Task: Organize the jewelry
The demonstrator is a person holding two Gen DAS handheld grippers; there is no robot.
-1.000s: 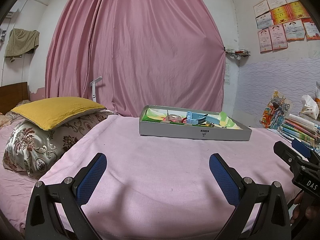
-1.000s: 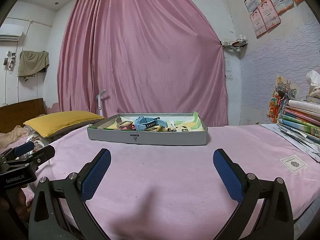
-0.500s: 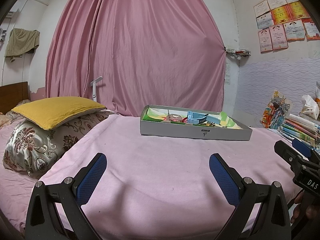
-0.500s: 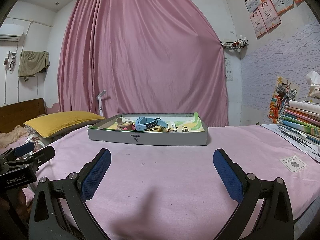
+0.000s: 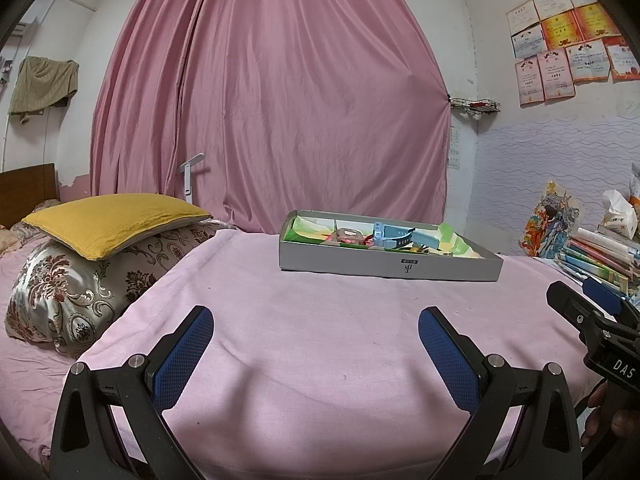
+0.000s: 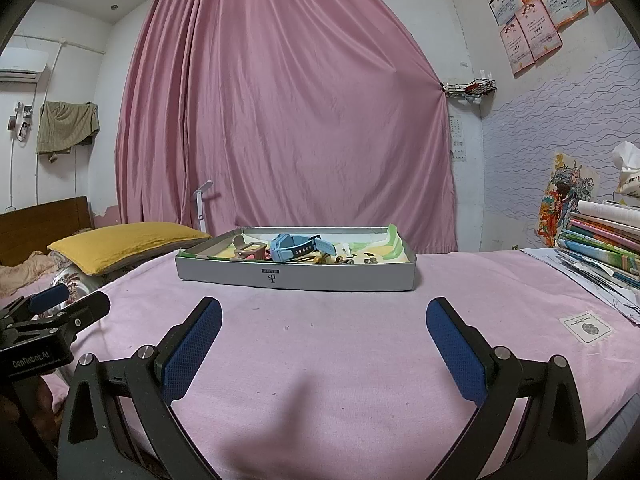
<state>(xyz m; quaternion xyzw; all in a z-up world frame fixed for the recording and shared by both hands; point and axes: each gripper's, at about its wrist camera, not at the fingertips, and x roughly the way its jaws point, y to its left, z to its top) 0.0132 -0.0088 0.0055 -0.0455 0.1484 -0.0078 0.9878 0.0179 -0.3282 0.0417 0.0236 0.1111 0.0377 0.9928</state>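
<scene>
The grey tray (image 6: 296,278) sat toward the far edge of the bed (image 6: 340,352), roughly midway across it, with the jewelry inside: a blue watch (image 6: 298,246) lying highest, a beige-pink watch (image 6: 250,250) to its left, and small pieces near the right end that I could not make out. Nothing of the kind lay loose on the sheet. Over the last second I saw almost no change; both views had only crept a touch, and the tray's contents lay as they had. My left tongs (image 5: 316,344) and right tongs (image 6: 324,334) hung wide open and empty over the near part of the bed, well short of the tray. I judged this fitted either tongs poised before sorting or drawn back with sorting finished. A yellow pillow (image 5: 108,220) rested at the left edge, books (image 6: 600,244) at the right.
</scene>
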